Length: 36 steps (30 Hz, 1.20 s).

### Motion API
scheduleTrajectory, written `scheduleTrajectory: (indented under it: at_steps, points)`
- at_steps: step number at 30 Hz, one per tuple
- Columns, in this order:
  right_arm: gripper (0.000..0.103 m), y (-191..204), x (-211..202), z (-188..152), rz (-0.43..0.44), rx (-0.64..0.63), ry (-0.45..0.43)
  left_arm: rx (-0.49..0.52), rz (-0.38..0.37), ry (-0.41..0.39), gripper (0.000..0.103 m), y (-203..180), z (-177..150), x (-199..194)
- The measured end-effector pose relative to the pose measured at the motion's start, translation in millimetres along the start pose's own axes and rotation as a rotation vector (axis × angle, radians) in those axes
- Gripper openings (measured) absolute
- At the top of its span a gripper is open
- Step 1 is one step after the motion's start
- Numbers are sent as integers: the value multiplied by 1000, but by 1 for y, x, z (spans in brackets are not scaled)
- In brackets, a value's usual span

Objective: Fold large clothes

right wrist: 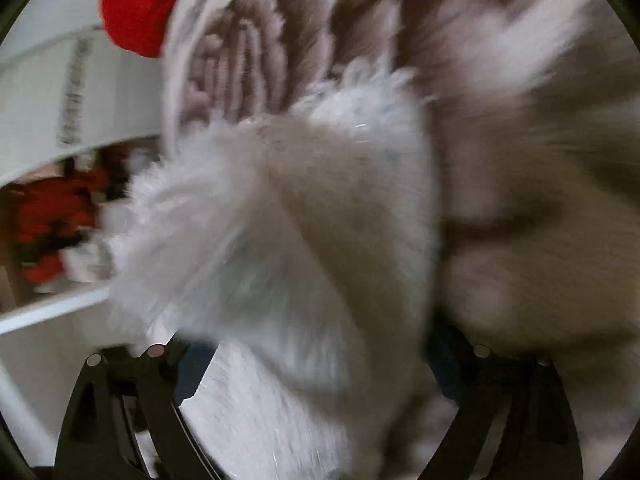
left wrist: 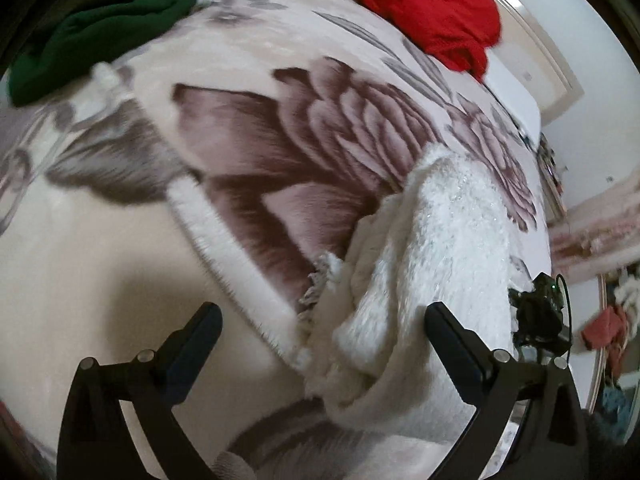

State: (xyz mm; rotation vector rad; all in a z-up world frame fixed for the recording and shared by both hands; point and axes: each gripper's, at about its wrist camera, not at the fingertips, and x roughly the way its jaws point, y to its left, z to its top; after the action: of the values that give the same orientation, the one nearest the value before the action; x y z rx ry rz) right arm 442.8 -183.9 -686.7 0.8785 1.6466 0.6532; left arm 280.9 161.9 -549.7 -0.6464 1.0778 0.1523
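A white fluffy garment (left wrist: 432,264) lies bunched on a bed covered by a floral blanket (left wrist: 300,140). My left gripper (left wrist: 320,312) is open, its fingers spread wide above the garment's near edge, holding nothing. The right gripper shows in the left wrist view (left wrist: 538,316) at the garment's right edge. In the right wrist view the garment (right wrist: 288,232) fills the frame, blurred, bulging between the wide-apart fingers of my right gripper (right wrist: 316,344). The fingertips are buried in the fluff.
A red garment (left wrist: 420,4) lies at the far right of the bed and a dark green one (left wrist: 88,40) at the far left. A white wall and door frame (left wrist: 560,60) stand right of the bed. Red items (right wrist: 52,220) sit on shelves beyond.
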Motion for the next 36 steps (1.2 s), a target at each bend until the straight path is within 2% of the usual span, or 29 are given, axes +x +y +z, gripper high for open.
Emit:
scheduleTrajectory:
  at_steps: [2,3,4,7,10,13,14,15,17,19,20,22,24,28,30,32,33,36]
  points:
    - [94,4,9,1,54,-20,-24,-14,42,-13,103,0,-9,-10]
    - [88,8,15,1,71,-38,-29,-15,56,-16,103,0,-13,-13]
    - [68,10,19,-2,97,-30,-38,-16,73,-20,103,0,-18,-17]
    - [44,9,6,-24,154,82,-138,-27,113,-27,103,1,-37,-34]
    - [40,3,-22,-78,262,261,-267,-15,143,-31,103,-2,-53,-49]
    - [40,-17,-41,-161,386,473,-373,15,166,-29,103,-8,-65,-57]
    - [40,-27,-45,-199,410,561,-409,30,177,-25,103,-9,-69,-57]
    - [40,-35,-43,-224,410,608,-424,40,188,-21,103,-11,-72,-55]
    - [44,-51,-35,-259,358,652,-396,66,207,6,103,-14,-77,-45]
    - [60,-74,-19,-275,313,705,-317,71,206,15,103,-19,-79,-39]
    - [65,-82,-17,-276,281,707,-276,75,195,13,103,-23,-79,-36]
    - [67,-84,-29,-267,158,652,-206,93,167,4,103,-34,-78,-30]
    - [68,-69,-48,-256,52,528,-166,132,164,-1,103,-46,-77,-20]
    - [68,-11,-82,-230,-211,233,-130,200,189,15,103,-64,-71,9]
    - [68,29,-95,-209,-327,62,-151,203,173,8,103,-68,-67,14]
    - [68,65,-100,-189,-362,-46,-198,208,169,-1,103,-70,-65,14]
    - [68,79,-108,-172,-333,-91,-222,210,170,-4,103,-70,-64,15]
    - [68,104,-90,-127,-268,-180,-179,204,171,-9,103,-69,-63,13]
